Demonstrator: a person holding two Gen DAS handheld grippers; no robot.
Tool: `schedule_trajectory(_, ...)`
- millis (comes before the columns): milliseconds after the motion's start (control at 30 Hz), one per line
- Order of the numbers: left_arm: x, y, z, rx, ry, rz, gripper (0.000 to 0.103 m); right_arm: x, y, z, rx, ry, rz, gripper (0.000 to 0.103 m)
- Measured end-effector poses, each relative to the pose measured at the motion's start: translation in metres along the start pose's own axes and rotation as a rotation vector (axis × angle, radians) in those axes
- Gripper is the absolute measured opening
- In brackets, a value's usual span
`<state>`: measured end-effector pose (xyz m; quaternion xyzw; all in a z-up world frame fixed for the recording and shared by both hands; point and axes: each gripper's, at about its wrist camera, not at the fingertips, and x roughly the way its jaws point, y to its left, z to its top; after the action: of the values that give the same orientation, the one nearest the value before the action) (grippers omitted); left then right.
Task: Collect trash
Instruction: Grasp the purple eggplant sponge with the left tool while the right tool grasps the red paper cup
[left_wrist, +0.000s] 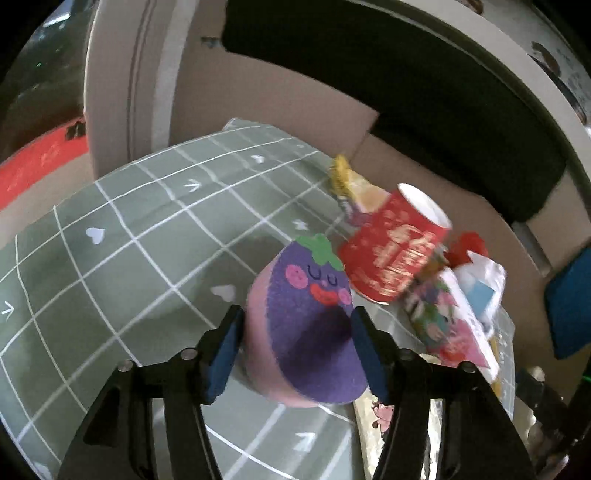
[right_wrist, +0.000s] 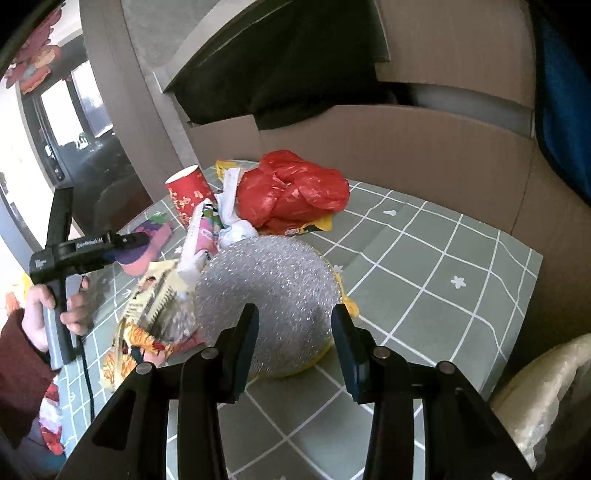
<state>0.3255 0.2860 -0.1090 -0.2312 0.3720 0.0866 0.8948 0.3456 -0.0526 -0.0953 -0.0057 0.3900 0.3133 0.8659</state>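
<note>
Left tongs (left_wrist: 295, 343) grip a purple sponge (left_wrist: 306, 325); right tongs (right_wrist: 295, 332) clamp a silver scourer (right_wrist: 269, 291) mid-table (right_wrist: 424, 266).

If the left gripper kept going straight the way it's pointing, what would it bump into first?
Probably the purple eggplant-face sponge, already sitting between the left gripper pads. Behind it lies the red paper cup, though depth is hard to judge through this lens.

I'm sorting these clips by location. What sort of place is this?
Probably a home dining or living area: a table with a green grid-pattern cloth, cardboard boxes behind it, and household litter such as a red paper cup and red plastic bag.
</note>
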Motion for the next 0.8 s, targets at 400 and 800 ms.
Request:
schedule_trajectory(400,-0.052,-0.015,-0.016,0.037,-0.103,0.043,0.034,-0.038,0.052,0.032,-0.203,-0.106,-0.046,0.039)
schedule_trajectory(800,-0.097,0.011,-0.036,0.018,-0.207,0.077,0.034,0.066,0.142,0.106,-0.309,-0.079,0.022,0.047)
